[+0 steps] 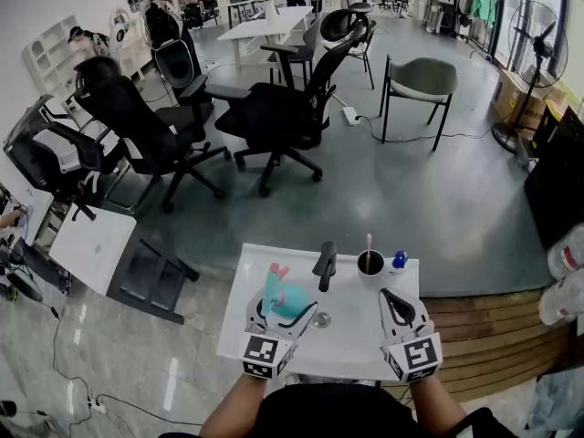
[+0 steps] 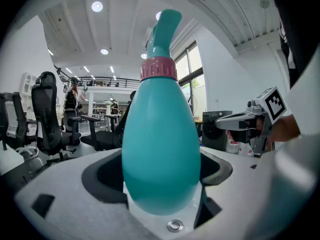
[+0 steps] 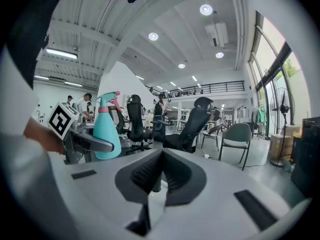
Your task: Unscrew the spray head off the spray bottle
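Note:
A teal spray bottle (image 1: 290,301) stands on the small white table (image 1: 356,336), near its front left. Its spray head (image 1: 275,272) is teal with a pink trigger, and a pink collar (image 2: 158,69) joins it to the neck. My left gripper (image 1: 283,307) has one jaw on each side of the bottle's belly (image 2: 160,149) and is shut on it. My right gripper (image 1: 391,296) hovers over the table's right side with its jaws shut and nothing between them (image 3: 160,159). It is well apart from the bottle (image 3: 107,131).
At the table's far edge are a black upright object (image 1: 326,265), a cup with a toothbrush (image 1: 369,265) and a small blue item (image 1: 399,260). A small metal disc (image 1: 320,319) lies beside the bottle. Black office chairs (image 1: 274,108) stand on the floor beyond.

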The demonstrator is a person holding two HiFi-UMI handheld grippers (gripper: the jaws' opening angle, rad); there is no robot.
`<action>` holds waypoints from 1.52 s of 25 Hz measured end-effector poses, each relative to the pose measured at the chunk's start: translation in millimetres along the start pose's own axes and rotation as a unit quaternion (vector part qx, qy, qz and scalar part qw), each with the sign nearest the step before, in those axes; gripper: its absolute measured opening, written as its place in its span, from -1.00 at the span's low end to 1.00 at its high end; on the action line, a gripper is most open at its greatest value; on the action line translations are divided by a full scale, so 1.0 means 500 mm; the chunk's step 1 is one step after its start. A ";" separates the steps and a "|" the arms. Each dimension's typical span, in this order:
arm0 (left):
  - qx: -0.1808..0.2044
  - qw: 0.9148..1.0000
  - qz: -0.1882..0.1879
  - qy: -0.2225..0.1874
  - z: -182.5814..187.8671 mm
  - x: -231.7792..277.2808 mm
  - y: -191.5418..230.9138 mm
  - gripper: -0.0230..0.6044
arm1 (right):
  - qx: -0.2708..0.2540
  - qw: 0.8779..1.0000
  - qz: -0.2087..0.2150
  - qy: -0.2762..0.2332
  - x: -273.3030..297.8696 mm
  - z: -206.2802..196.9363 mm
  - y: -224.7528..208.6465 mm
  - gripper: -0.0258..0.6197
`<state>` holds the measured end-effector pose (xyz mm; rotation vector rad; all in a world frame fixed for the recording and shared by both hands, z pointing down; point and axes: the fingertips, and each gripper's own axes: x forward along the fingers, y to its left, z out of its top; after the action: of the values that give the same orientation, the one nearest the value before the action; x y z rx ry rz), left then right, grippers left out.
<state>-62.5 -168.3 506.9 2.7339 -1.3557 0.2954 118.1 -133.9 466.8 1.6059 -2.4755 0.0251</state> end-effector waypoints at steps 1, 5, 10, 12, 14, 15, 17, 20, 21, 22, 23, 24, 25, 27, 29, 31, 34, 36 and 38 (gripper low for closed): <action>0.000 1.000 0.000 0.002 -0.003 -0.001 0.001 0.41 | 0.000 1.000 0.001 0.000 0.000 -0.001 0.002 -0.91; 0.003 1.000 0.000 0.008 -0.008 0.001 0.002 0.41 | 0.002 1.000 0.004 0.000 0.002 -0.002 0.008 -0.91; 0.010 1.000 -0.003 0.015 -0.010 0.002 -0.003 0.41 | 0.010 1.000 0.009 0.001 0.003 -0.003 0.011 -0.91; 0.012 1.000 -0.005 0.019 -0.010 0.001 -0.008 0.41 | 0.019 1.000 0.021 0.001 0.003 -0.003 0.016 -0.91; 0.011 1.000 -0.008 0.023 -0.011 0.000 -0.012 0.41 | 0.032 0.998 0.048 -0.003 0.005 -0.001 0.032 -0.91; 0.011 1.000 -0.010 0.024 -0.012 -0.001 -0.014 0.41 | 0.033 0.998 0.061 -0.006 0.006 0.001 0.042 -0.90; 0.011 0.999 -0.014 0.027 -0.014 -0.002 -0.018 0.41 | 0.026 0.996 0.085 -0.011 0.008 0.006 0.067 -0.90; 0.013 0.999 -0.020 0.033 -0.017 -0.002 -0.025 0.41 | 0.024 0.991 0.131 -0.017 0.012 0.023 0.108 -0.59; 0.014 0.999 -0.022 0.034 -0.017 -0.001 -0.027 0.41 | 0.020 0.990 0.142 -0.020 0.013 0.032 0.118 -0.56; 0.015 0.999 -0.024 0.036 -0.017 -0.001 -0.029 0.41 | 0.015 0.988 0.150 -0.025 0.015 0.041 0.128 -0.56; 0.016 0.999 -0.026 0.037 -0.018 0.000 -0.031 0.41 | 0.010 0.987 0.159 -0.031 0.016 0.050 0.136 -0.56; 0.017 0.999 -0.028 0.039 -0.019 0.001 -0.033 0.41 | 0.008 0.985 0.167 -0.036 0.017 0.058 0.145 -0.55; 0.019 0.999 -0.030 0.040 -0.020 0.001 -0.034 0.41 | 0.008 0.984 0.175 -0.042 0.018 0.066 0.155 -0.54; 0.021 0.998 -0.033 0.040 -0.019 0.003 -0.036 0.41 | 0.006 0.981 0.188 -0.050 0.019 0.084 0.175 -0.52; 0.023 0.998 -0.037 0.040 -0.015 0.004 -0.041 0.41 | 0.005 0.979 0.199 -0.053 0.017 0.107 0.199 -0.51; 0.025 0.998 -0.041 0.040 -0.013 0.006 -0.048 0.41 | 0.008 0.976 0.212 -0.056 0.013 0.123 0.222 -0.50; 0.031 0.997 -0.050 0.042 -0.010 0.009 -0.064 0.41 | 0.010 0.970 0.233 -0.062 0.010 0.138 0.248 -0.48; 0.034 0.997 -0.055 0.043 -0.010 0.009 -0.072 0.41 | 0.005 0.967 0.245 -0.064 0.010 0.147 0.263 -0.45; 0.038 0.996 -0.061 0.044 -0.010 0.009 -0.079 0.41 | 0.001 0.965 0.254 -0.067 0.011 0.154 0.276 -0.43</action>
<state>-29.1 -146.9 513.6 2.8126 -1.1749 0.4617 -20.5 -90.7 404.4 0.9565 -2.9220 -0.0090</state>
